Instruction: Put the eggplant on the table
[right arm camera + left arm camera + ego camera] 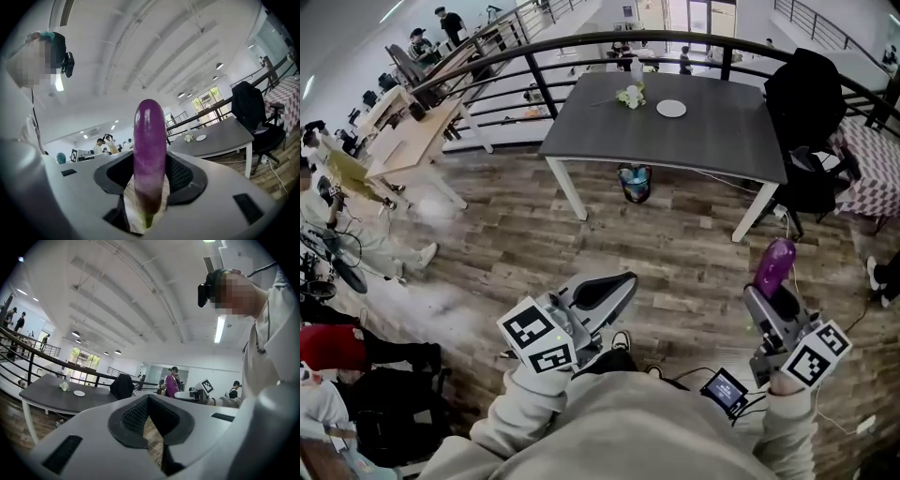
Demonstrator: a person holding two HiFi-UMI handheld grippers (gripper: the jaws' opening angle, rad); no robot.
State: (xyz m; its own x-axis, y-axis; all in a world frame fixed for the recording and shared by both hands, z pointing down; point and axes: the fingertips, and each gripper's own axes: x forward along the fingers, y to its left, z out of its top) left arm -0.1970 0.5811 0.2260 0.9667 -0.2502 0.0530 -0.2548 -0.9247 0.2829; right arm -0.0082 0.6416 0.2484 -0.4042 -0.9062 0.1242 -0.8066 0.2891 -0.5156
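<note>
A purple eggplant stands upright between the jaws of my right gripper, stem end down; the pads press on its lower half. That gripper is at the lower right of the head view, above the wooden floor. My left gripper is at the lower middle, its fingertips together and nothing held. The dark grey table stands well ahead of both grippers, across the floor.
On the table's far side lie a white plate and a small bunch of flowers. A bin sits under the table. A black chair with a jacket stands at its right end. A curved railing runs behind. Several people sit at the left.
</note>
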